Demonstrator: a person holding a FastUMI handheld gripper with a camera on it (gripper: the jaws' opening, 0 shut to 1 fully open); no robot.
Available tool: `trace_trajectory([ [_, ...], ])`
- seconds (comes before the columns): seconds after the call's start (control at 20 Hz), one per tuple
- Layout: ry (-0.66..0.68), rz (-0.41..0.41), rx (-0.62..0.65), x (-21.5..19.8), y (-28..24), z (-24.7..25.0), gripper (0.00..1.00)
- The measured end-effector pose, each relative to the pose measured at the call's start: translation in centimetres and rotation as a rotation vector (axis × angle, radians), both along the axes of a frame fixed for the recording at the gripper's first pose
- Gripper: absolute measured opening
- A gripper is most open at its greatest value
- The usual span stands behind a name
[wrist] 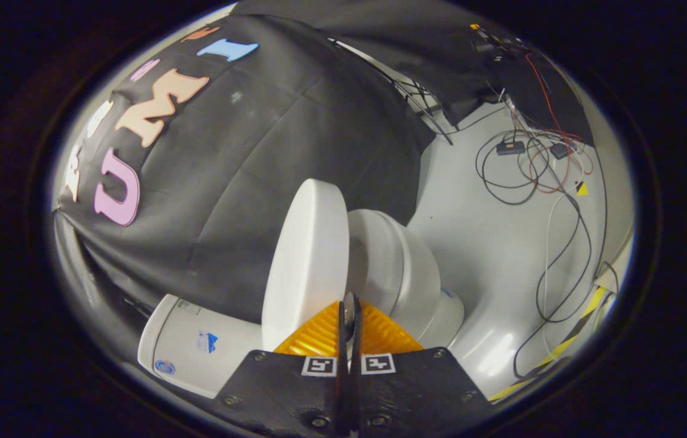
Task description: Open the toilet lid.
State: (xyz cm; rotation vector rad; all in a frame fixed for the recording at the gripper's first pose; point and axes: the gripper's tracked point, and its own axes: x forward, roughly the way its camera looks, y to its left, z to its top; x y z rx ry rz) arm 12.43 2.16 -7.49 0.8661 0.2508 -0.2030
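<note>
The white toilet appears rolled sideways in the gripper view. Its lid (306, 261) stands raised off the seat and bowl (401, 271), its broad face turned toward the tank (197, 347). My gripper (348, 307) is shut, its two fingers pressed together with only a thin slit between them. The fingertips sit right at the lid's near rim, where lid and seat part. I cannot tell whether they touch the rim. The fingers hide the front of the seat.
The black cloth wall (246, 170) hangs behind the tank and lid. Beyond the bowl lies a pale grey floor (495, 243) with loose black, white and red cables (538, 170) and small boxes. Yellow-black tape (568, 340) marks the floor's edge.
</note>
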Motion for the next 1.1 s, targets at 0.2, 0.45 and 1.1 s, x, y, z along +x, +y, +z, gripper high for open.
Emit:
trace_trajectory([
  [0.2, -0.001, -0.011, -0.080, -0.5, 0.9, 2.1, 0.01],
  [0.45, -0.025, -0.006, -0.120, -0.8, 2.2, 4.4, 0.01],
  [1.1, -0.067, 0.017, -0.218, -1.7, 5.0, 8.5, 0.01],
])
